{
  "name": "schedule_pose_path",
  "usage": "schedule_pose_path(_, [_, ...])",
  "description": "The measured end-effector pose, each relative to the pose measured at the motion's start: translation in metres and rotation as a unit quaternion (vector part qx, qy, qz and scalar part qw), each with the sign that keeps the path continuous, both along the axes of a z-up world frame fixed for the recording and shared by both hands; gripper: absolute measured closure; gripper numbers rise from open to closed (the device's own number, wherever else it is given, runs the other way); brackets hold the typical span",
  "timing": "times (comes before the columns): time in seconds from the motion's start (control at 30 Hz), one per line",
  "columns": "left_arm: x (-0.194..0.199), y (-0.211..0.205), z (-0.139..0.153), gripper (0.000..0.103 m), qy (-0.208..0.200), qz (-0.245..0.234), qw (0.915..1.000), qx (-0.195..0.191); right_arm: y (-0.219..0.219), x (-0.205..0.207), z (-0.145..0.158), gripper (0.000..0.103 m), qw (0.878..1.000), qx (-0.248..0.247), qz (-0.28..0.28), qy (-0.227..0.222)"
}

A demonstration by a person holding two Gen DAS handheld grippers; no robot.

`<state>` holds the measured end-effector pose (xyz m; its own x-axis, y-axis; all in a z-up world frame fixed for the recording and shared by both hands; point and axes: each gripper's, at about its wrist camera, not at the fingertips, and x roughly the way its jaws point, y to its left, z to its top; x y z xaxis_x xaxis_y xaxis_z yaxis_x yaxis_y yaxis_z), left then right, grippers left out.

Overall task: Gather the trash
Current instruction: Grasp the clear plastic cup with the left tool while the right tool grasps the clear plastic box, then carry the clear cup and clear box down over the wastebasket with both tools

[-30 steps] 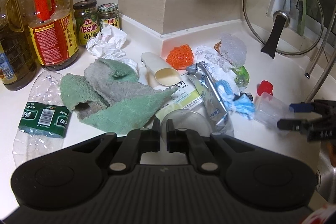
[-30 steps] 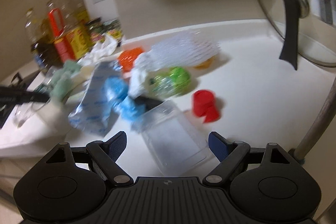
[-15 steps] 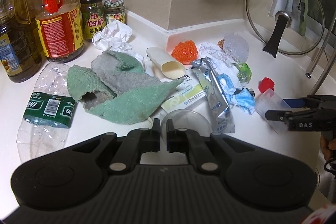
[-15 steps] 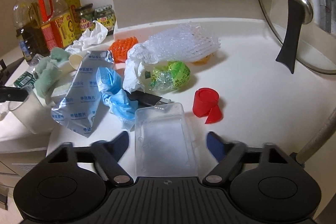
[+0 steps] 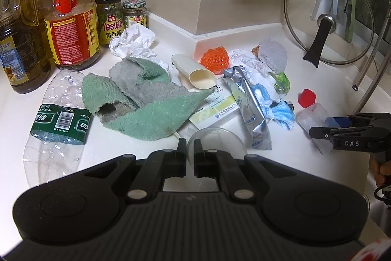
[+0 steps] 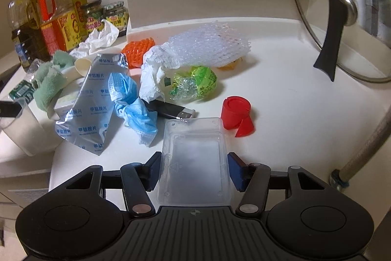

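Your right gripper (image 6: 194,169) has just been closing on the clear plastic box (image 6: 194,158): the box lies on the white countertop (image 6: 293,114) between the two blue pads (image 6: 234,169), and each pad meets or very nearly meets a long side wall; whether they press it cannot be told. Your left gripper (image 5: 189,155) has its jaws drawn almost together on the rim of a clear plastic cup (image 5: 217,141), which stands at the near edge of the counter; in the right wrist view the same cup (image 6: 24,131) appears at far left. Just beyond the box lie a black lighter (image 6: 168,110) and a red cap (image 6: 235,115), the cap to the right and close to the box's far corner. To the left of the lighter a crumpled blue face mask (image 6: 132,104) rests against a silver foil pouch (image 6: 90,99). Behind these, a green wrapper (image 6: 195,83) sits under white tissue and bubble wrap (image 6: 210,45), with an orange mesh ball (image 6: 138,51) to their left. Farther left a green towel (image 5: 146,99) overlaps a crushed water bottle (image 5: 58,119), and oil bottles (image 5: 73,16) and jars line the wall. A glass pot lid (image 6: 342,16) leans upright at right.
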<state>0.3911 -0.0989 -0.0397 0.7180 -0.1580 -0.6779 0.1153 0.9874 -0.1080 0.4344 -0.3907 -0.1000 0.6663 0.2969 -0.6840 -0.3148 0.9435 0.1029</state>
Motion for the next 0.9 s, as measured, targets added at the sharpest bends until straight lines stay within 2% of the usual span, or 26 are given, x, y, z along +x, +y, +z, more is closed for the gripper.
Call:
schedule_pose_path(0.37, [-0.030,0.014,0.005,0.098,-0.008,-0.015,0.9998,-0.013,0.011,-0.051,0.030,0.046,0.999,0.041,-0.020,-0.018])
schedule_pose_path(0.9, [-0.118,0.063,0.009,0.098,-0.015,-0.053,0.9980,-0.032,0.089,-0.167,0.059,0.046,0.995,0.093,-0.012,-0.027])
